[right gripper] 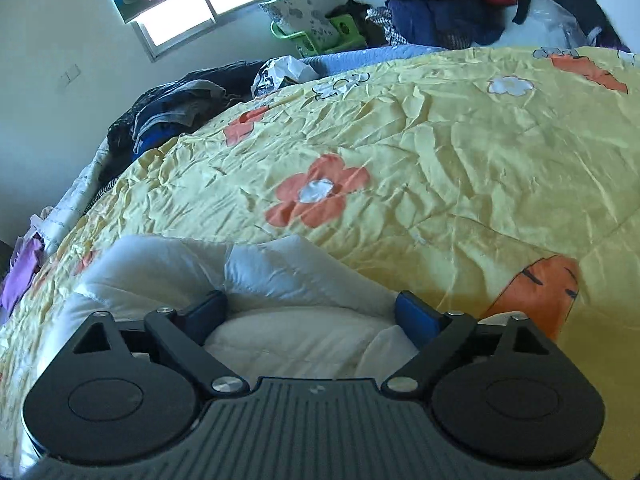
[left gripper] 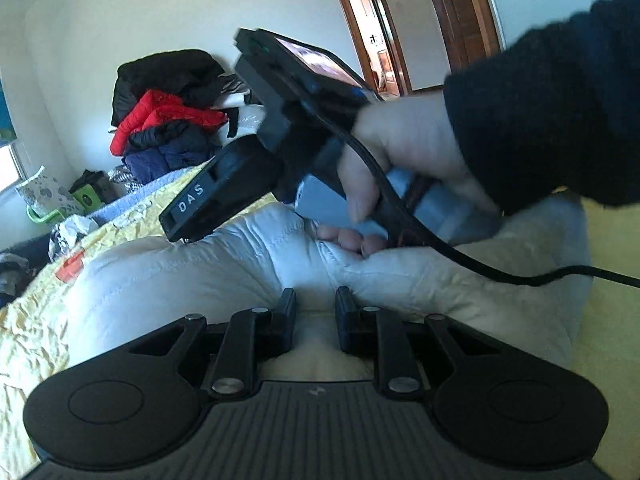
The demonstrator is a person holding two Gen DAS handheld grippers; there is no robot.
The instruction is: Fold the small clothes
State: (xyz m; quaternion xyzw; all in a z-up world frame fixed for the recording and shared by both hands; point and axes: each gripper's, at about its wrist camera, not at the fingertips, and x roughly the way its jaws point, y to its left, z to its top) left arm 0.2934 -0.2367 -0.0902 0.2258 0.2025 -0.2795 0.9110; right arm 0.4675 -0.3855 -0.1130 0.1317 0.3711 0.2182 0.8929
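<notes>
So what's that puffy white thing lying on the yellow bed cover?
The white padded garment looks like a small quilted jacket, puffy, off-white, faintly shiny. It lies bunched and partly folded on the yellow flowered bedspread. The left gripper is nearly closed on a fold of it. The right gripper is open with the fabric between its fingers. The person's fingertips rest on it.

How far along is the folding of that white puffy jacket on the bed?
Partly done: the white jacket already lies bunched over itself on the yellow bedspread. In hand: the left claw pinches its edge; the right claw hovers open. Left: flattening and tidying the bundle.
</notes>
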